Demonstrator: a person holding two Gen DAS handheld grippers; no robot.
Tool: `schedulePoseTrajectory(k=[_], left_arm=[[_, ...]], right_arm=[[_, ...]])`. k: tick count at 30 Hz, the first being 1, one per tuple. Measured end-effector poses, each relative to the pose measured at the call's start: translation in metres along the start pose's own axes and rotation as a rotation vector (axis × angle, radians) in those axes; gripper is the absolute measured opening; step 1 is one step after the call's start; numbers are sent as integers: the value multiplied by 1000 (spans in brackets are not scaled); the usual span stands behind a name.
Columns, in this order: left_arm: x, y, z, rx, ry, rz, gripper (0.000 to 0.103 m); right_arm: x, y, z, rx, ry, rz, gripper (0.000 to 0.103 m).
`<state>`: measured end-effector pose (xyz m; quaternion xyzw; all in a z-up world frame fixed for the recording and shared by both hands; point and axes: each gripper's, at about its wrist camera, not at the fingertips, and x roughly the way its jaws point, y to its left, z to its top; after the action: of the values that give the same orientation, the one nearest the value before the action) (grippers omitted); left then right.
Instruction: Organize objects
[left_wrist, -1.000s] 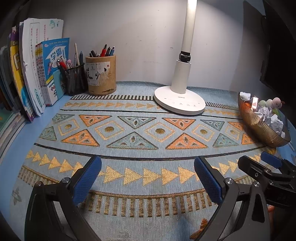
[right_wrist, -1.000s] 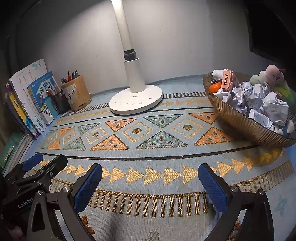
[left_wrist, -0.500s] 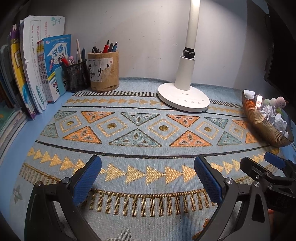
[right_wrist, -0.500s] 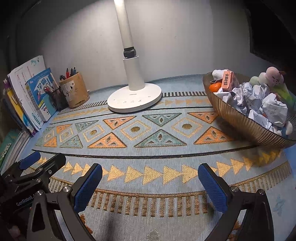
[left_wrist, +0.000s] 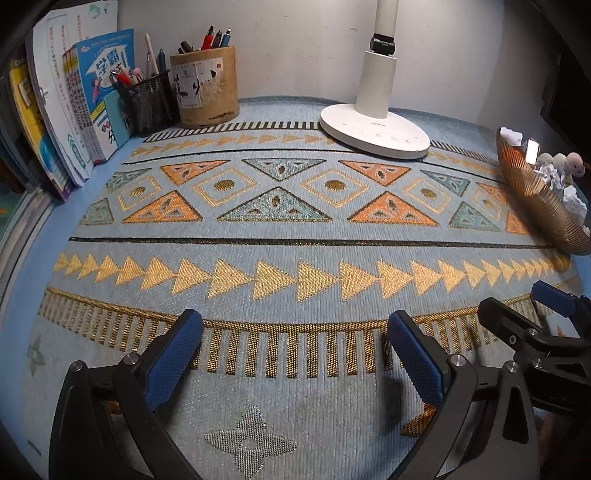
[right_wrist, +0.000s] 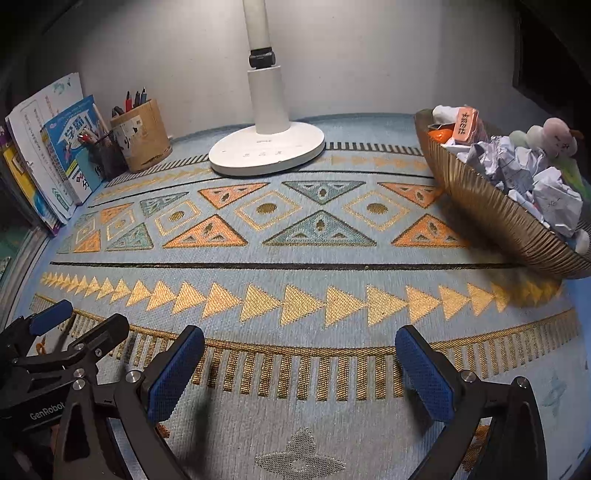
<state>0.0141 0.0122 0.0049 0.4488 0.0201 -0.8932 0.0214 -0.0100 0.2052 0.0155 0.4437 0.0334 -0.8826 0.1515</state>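
Note:
A gold ribbed bowl (right_wrist: 491, 206) at the right holds several crumpled paper balls (right_wrist: 517, 166), an orange packet (right_wrist: 466, 125) and a small plush toy (right_wrist: 557, 134); its rim (left_wrist: 532, 184) shows in the left wrist view too. At the back left stand a wooden pen holder (left_wrist: 205, 86) and a black mesh pen cup (left_wrist: 147, 98), both with pens. My left gripper (left_wrist: 295, 350) hovers open over the patterned mat (left_wrist: 280, 243), nothing between its fingers. My right gripper (right_wrist: 301, 365) is open too, over the mat's near edge. Each gripper appears in the other's view, side by side.
A white desk lamp (left_wrist: 373, 122) stands on its round base at the back centre. Upright books and workbooks (left_wrist: 88, 99) line the left side. A dark object (left_wrist: 561, 96) stands at the far right by the wall.
Both grippers have drawn back toward the mat's near edge and dipped lower, staying open. Nothing on the desk has moved.

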Motion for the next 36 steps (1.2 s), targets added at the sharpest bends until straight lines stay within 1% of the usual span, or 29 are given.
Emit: schedulePoseTrajectory(k=[1, 2, 5, 8, 11, 16, 36], left_arm=[[3, -1, 0, 8, 20, 6, 100], [3, -2, 0, 14, 17, 17, 100], [5, 1, -1, -8, 20, 23, 102], [5, 1, -2, -12, 19, 30, 102], [5, 1, -2, -16, 16, 31, 103], [4, 0, -3, -22, 11, 33, 103], [4, 0, -1, -21, 12, 30, 103]], right_arm=[[5, 1, 0, -3, 28, 8, 103], [7, 3, 0, -7, 41, -3, 103], [8, 5, 0, -13, 46, -21, 103], [10, 12, -3, -65, 62, -58, 103], [9, 10, -5, -66, 57, -52, 103], [5, 9, -10, -69, 25, -49, 103], [4, 9, -10, -70, 25, -50, 103]])
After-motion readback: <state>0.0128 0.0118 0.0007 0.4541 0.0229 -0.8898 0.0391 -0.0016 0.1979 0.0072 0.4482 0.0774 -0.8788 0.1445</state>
